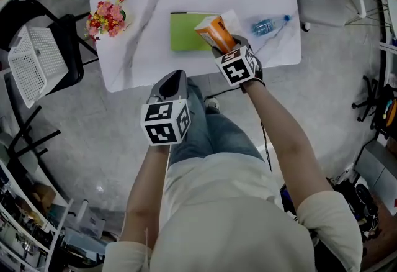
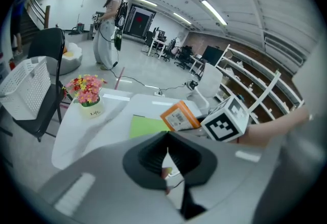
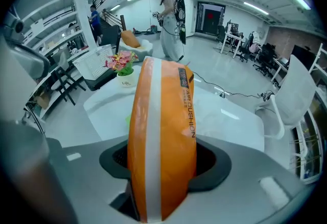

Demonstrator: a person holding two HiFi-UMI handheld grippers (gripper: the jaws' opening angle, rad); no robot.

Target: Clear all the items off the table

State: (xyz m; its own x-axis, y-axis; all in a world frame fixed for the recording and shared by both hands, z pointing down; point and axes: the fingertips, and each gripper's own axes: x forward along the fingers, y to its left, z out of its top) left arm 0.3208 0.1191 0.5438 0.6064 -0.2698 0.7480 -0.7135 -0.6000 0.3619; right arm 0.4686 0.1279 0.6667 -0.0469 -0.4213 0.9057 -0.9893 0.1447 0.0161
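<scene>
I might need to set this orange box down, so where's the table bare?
Widest bare patch: between the flower pot and the green pad. Crowded between the pad and the water bottle, where the right gripper holds the orange box.

From the head we look steeply down on the table, well below us. The left gripper camera sits off the table's near edge and faces low across the table toward the flowers at its far left corner. The right gripper camera rides above the table's near edge, with the box close against the lens and the table beyond. All three views share the table, flowers and box.
</scene>
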